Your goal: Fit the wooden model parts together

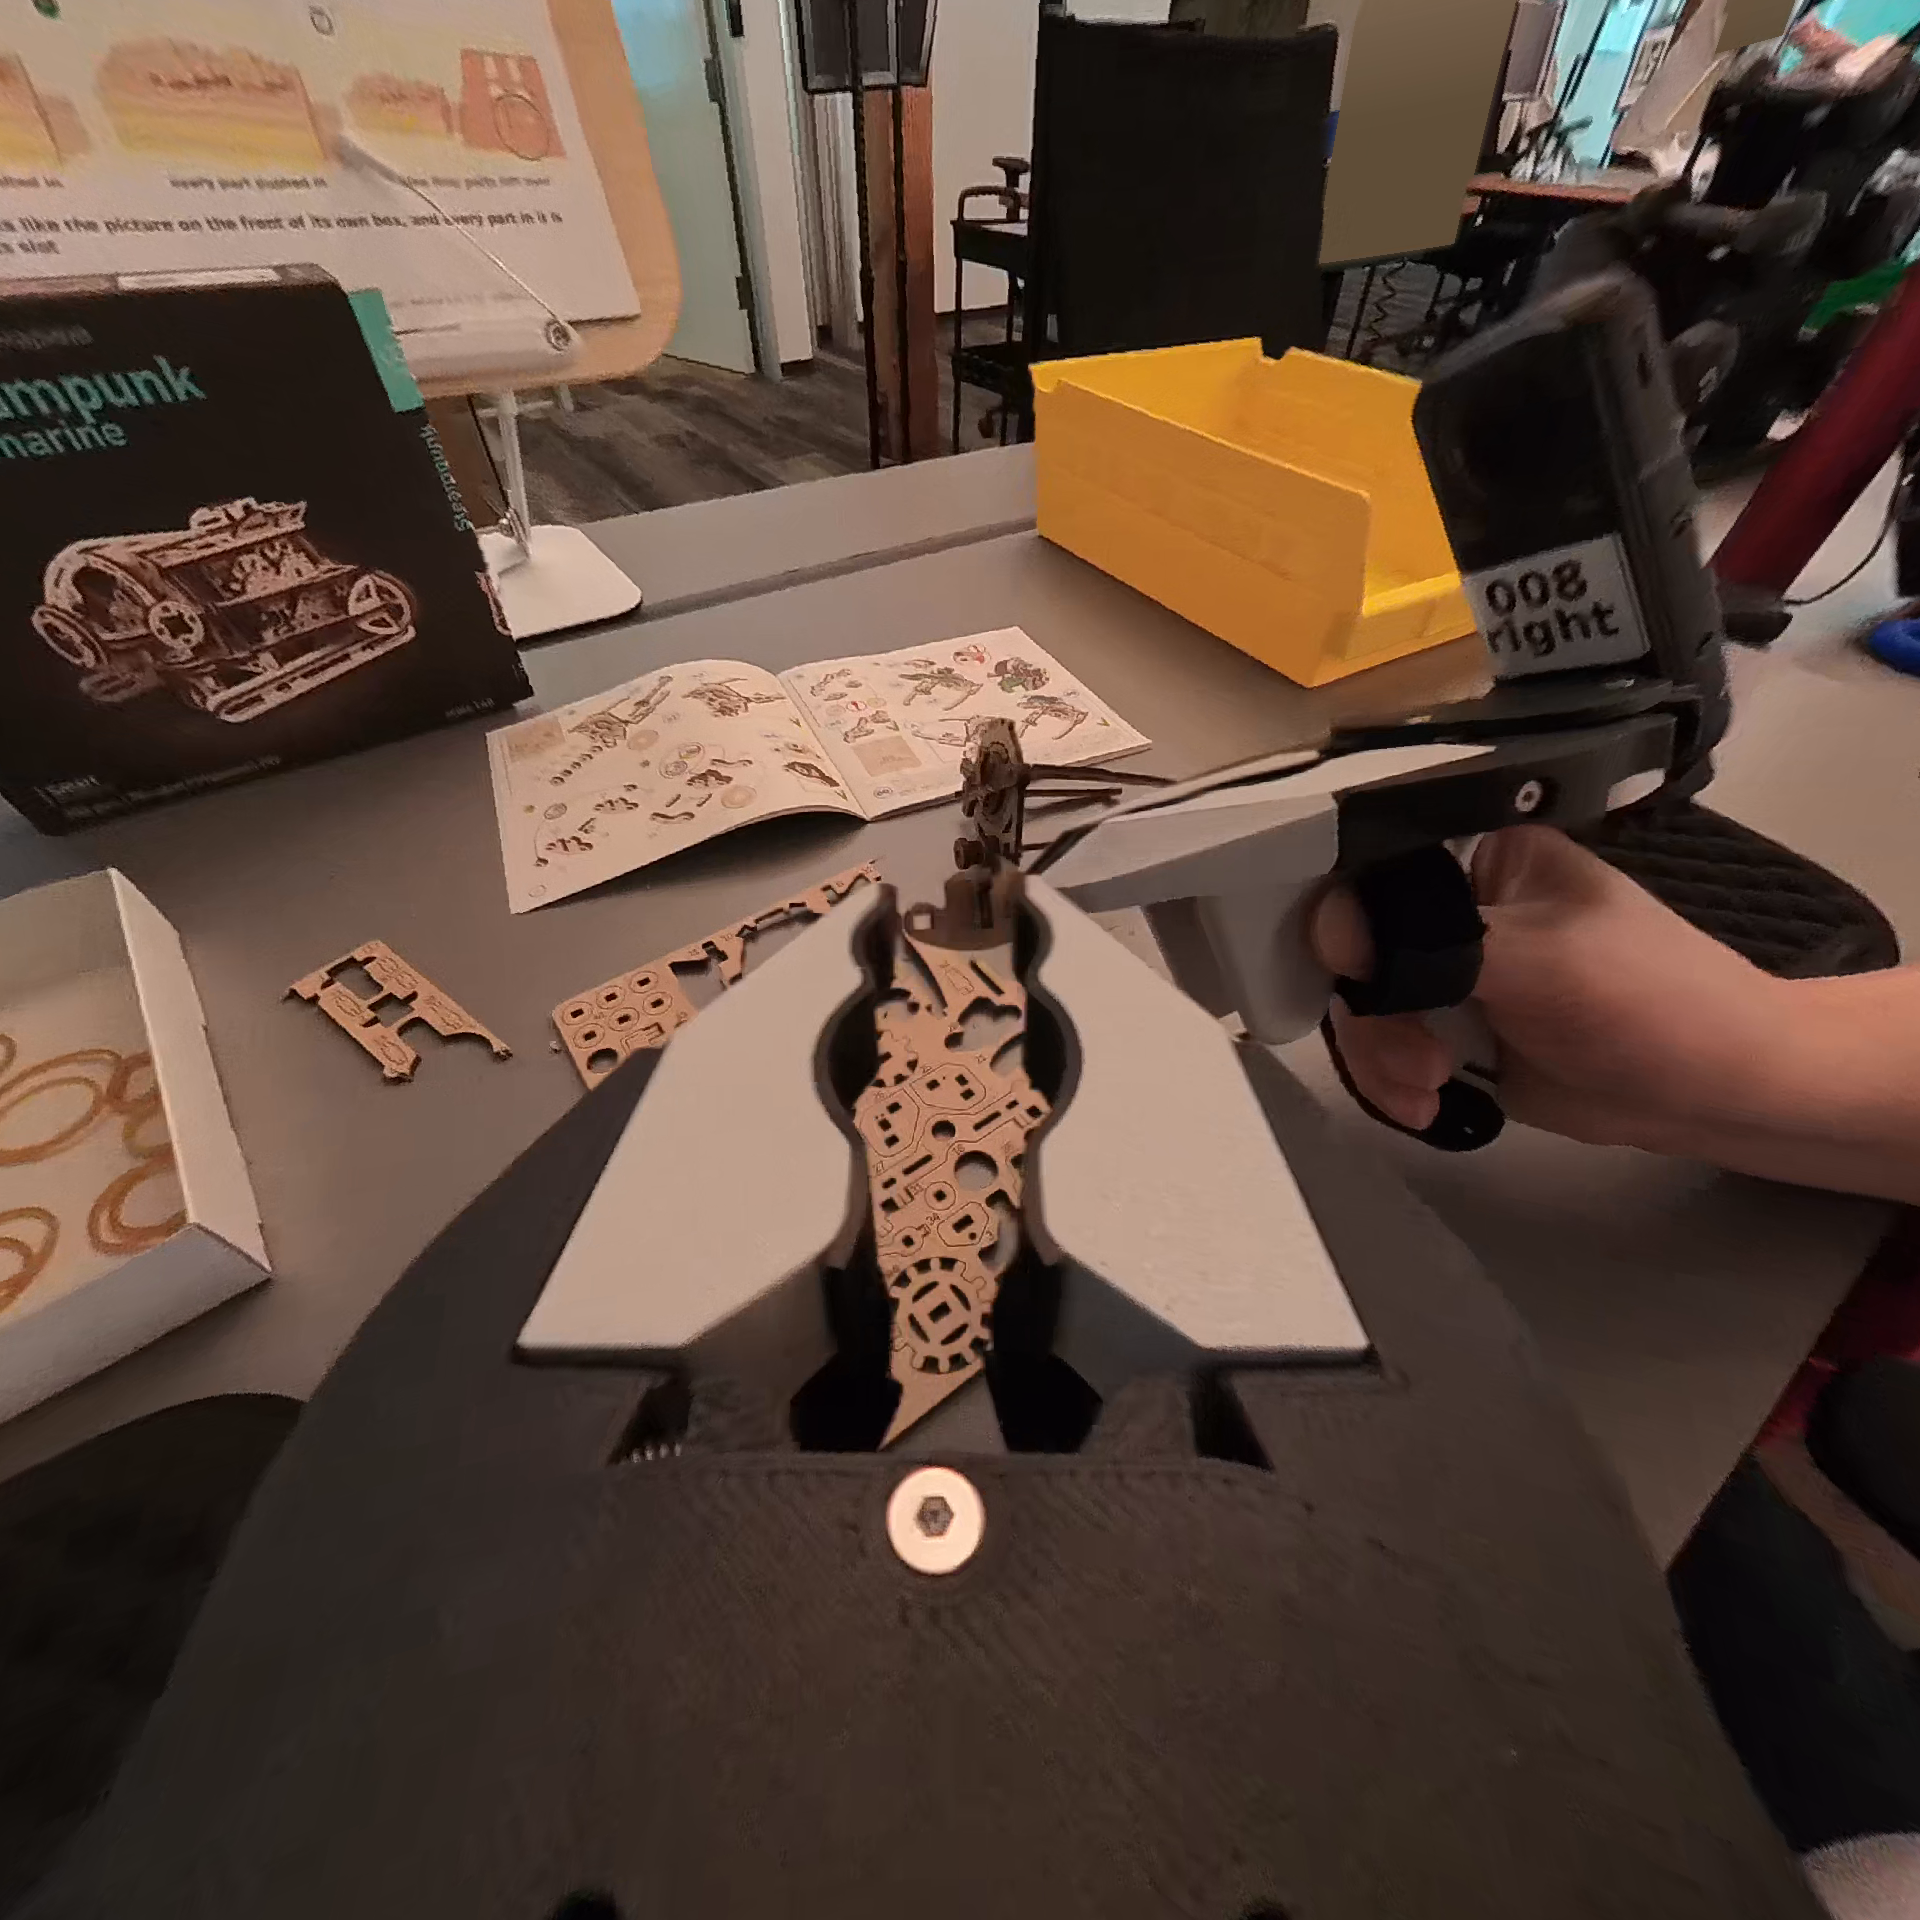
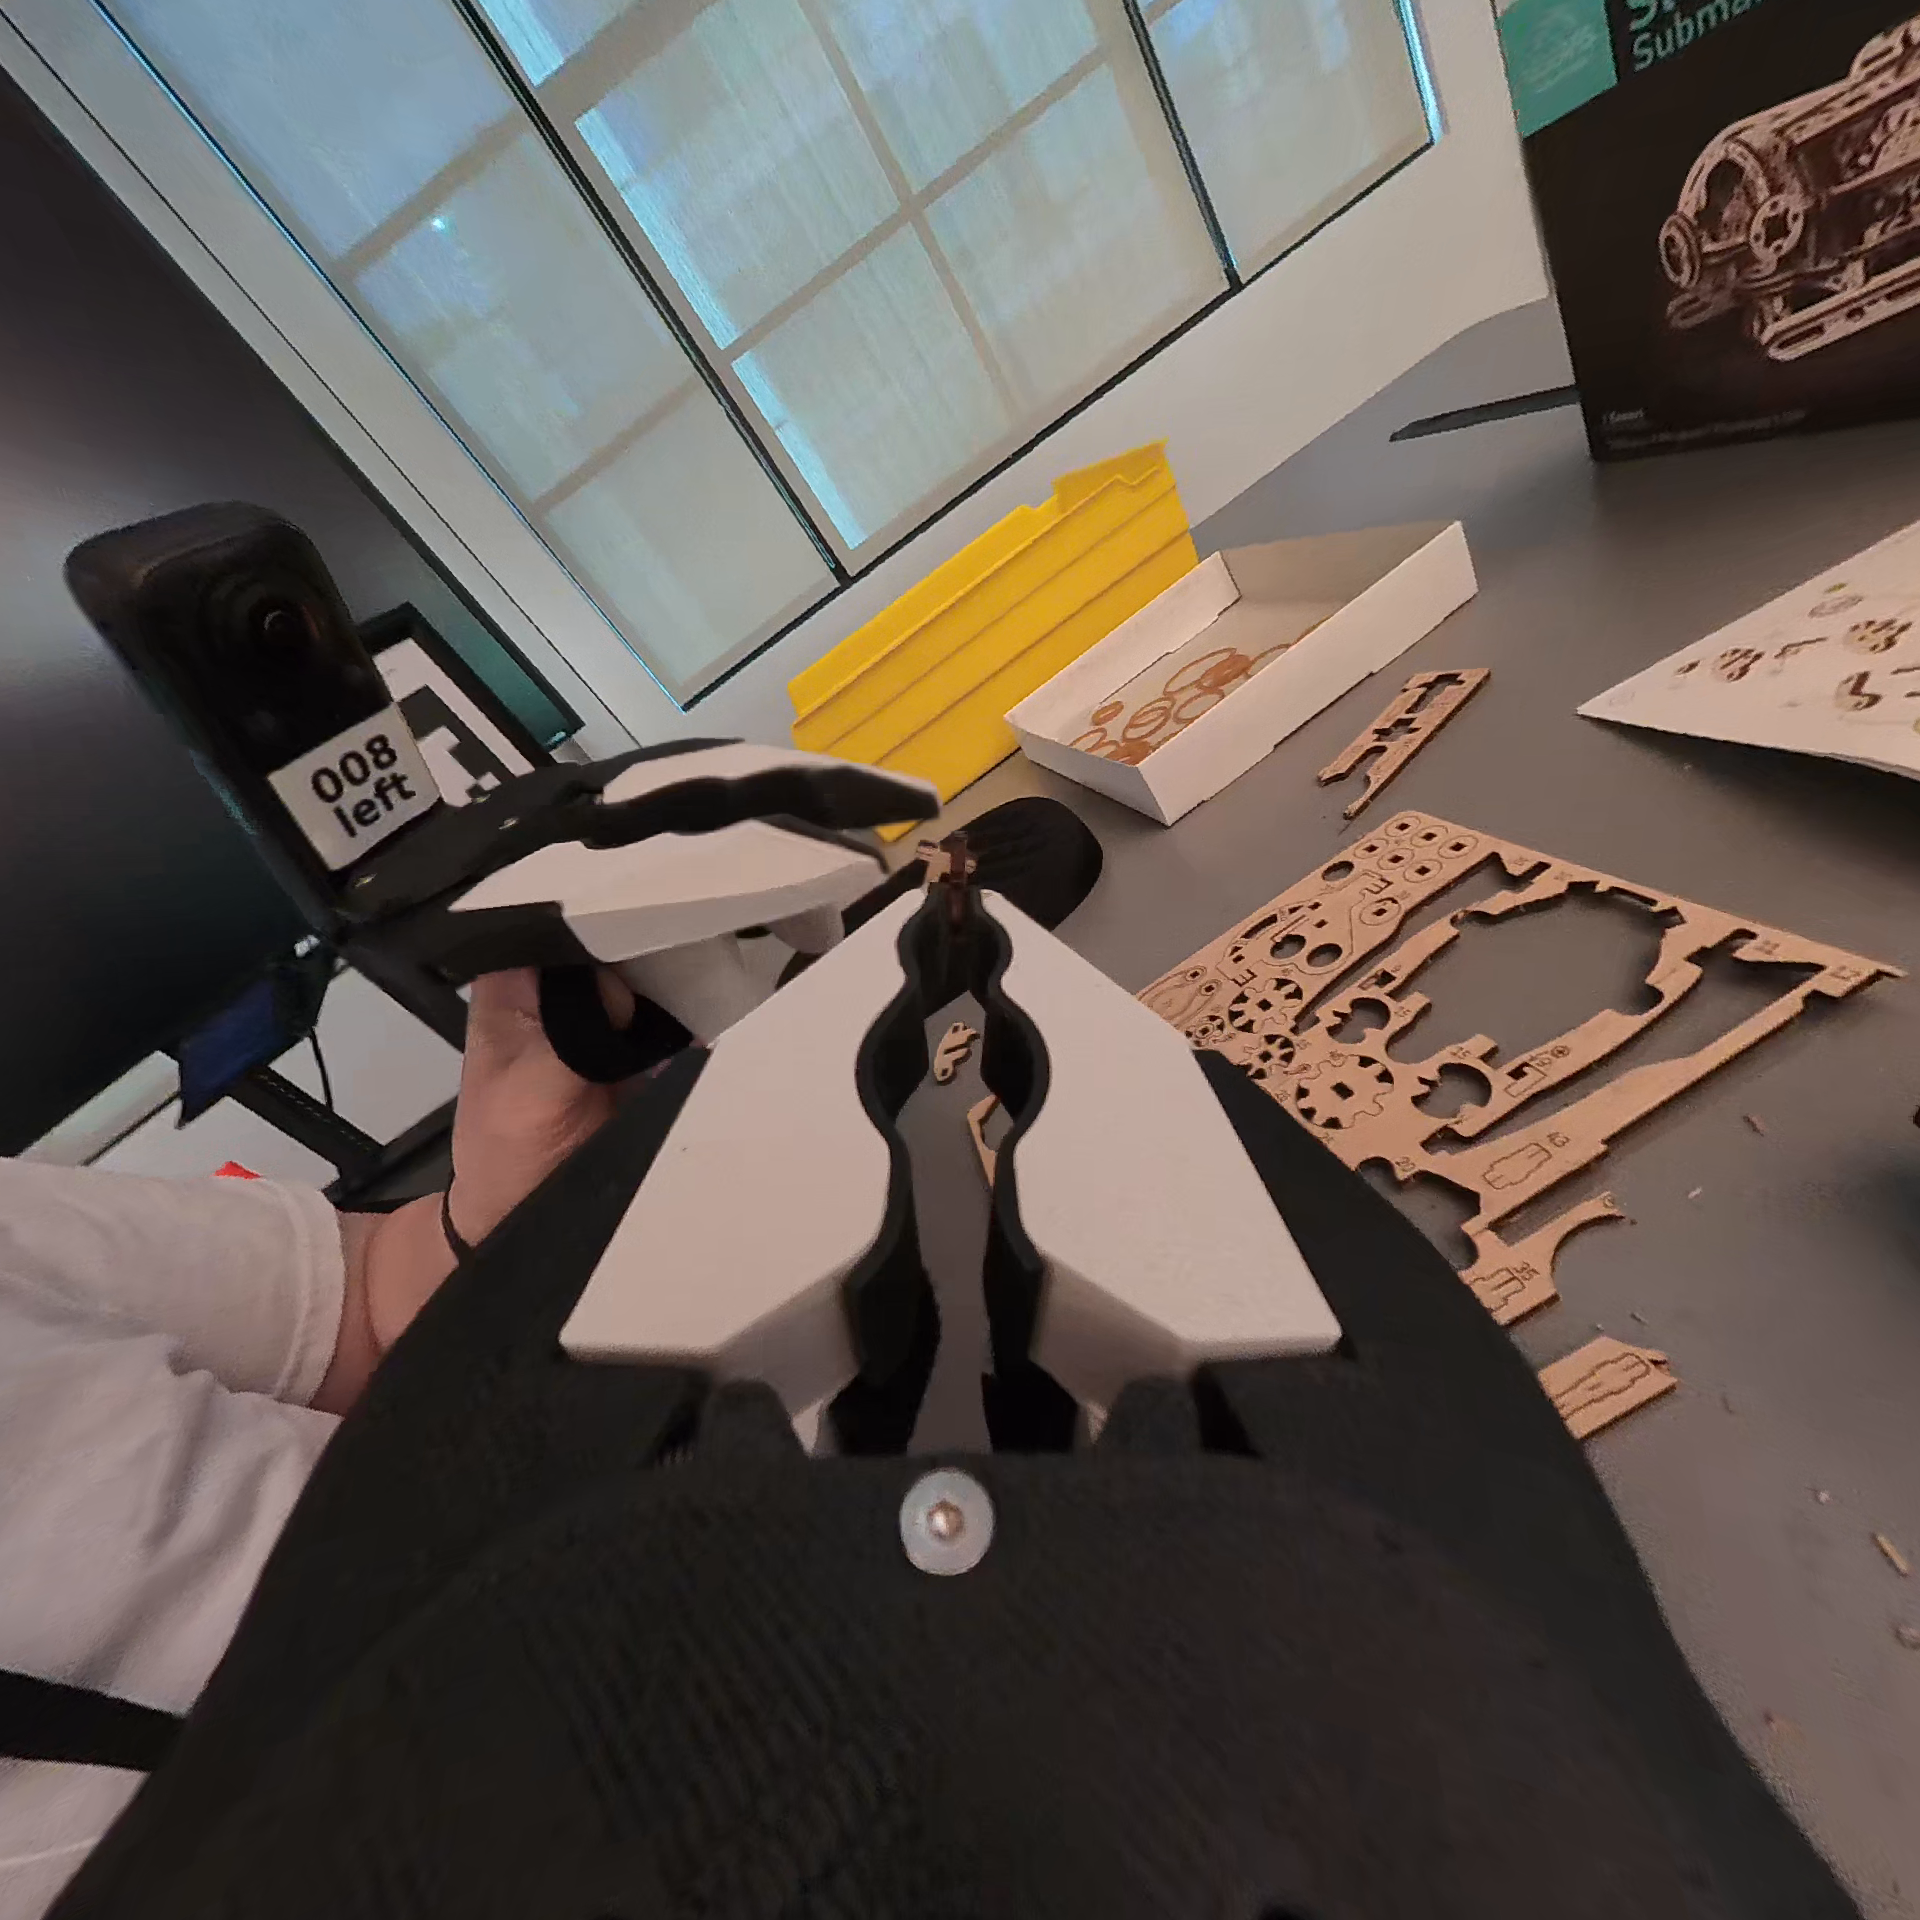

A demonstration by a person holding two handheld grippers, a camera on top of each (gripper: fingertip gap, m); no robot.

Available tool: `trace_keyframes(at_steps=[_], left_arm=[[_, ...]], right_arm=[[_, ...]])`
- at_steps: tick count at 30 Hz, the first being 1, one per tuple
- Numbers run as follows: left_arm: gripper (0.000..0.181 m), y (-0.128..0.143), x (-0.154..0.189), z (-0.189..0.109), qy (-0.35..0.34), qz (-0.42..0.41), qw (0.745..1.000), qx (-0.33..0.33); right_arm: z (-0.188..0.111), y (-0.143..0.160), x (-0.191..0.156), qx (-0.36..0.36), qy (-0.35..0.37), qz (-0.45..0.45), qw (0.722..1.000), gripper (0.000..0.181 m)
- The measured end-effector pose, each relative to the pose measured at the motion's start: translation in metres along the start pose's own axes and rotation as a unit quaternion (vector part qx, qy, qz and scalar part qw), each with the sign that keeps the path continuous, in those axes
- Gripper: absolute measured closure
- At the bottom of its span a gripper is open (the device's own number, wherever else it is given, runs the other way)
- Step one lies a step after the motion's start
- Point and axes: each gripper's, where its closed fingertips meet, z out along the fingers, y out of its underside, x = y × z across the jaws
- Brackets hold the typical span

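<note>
My left gripper (image 1: 961, 920) is shut on a small dark wooden piece (image 1: 954, 912), held above a flat wooden parts sheet (image 1: 935, 1153) on the grey table. My right gripper (image 2: 951, 904) is shut on a small wooden gear assembly (image 2: 949, 868). In the left wrist view the right gripper (image 1: 1044, 852) comes in from the right, and the gear assembly (image 1: 989, 790) stands upright just beyond my left fingertips, close to the small piece. In the right wrist view the left gripper (image 2: 899, 826) comes in from the left, its tips right beside the assembly. The parts sheet (image 2: 1455, 1039) lies to the right.
A yellow bin (image 1: 1226, 499) stands at the back right and the dark model box (image 1: 208, 561) at the back left. An open instruction booklet (image 1: 810, 758) lies in the middle. A white tray of rings (image 1: 94, 1143) and a small wooden offcut (image 1: 390, 1003) lie to the left. My two grippers' fingertips are within a few centimetres of each other.
</note>
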Motion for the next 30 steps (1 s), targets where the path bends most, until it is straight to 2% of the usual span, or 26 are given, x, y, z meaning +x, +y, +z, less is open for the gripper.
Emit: trace_keyframes(at_steps=[4,7,9,12,16,30], left_arm=[[0.149,-0.012,-0.013,-0.015,0.038,-0.074,0.996,0.030],[0.147,-0.016,-0.004,-0.023,0.155,-0.165,0.973,0.039],[0.137,-0.016,0.004,-0.027,0.225,-0.214,0.950,0.035],[0.132,-0.010,0.013,-0.027,0.273,-0.235,0.933,0.023],[0.150,-0.015,0.024,-0.033,0.342,-0.269,0.900,0.038],[0.170,-0.009,0.027,-0.027,0.374,-0.292,0.880,0.029]], right_arm=[[-0.002,-0.005,-0.005,0.014,-0.040,0.034,0.999,0.181],[-0.002,-0.009,-0.012,0.023,-0.087,0.062,0.994,0.181],[-0.003,-0.010,-0.018,0.028,-0.116,0.070,0.990,0.181],[-0.004,-0.012,-0.030,0.033,-0.151,0.051,0.987,0.181],[-0.003,-0.010,-0.037,0.030,-0.162,0.015,0.986,0.181],[-0.002,-0.005,-0.044,0.018,-0.154,-0.030,0.987,0.181]])
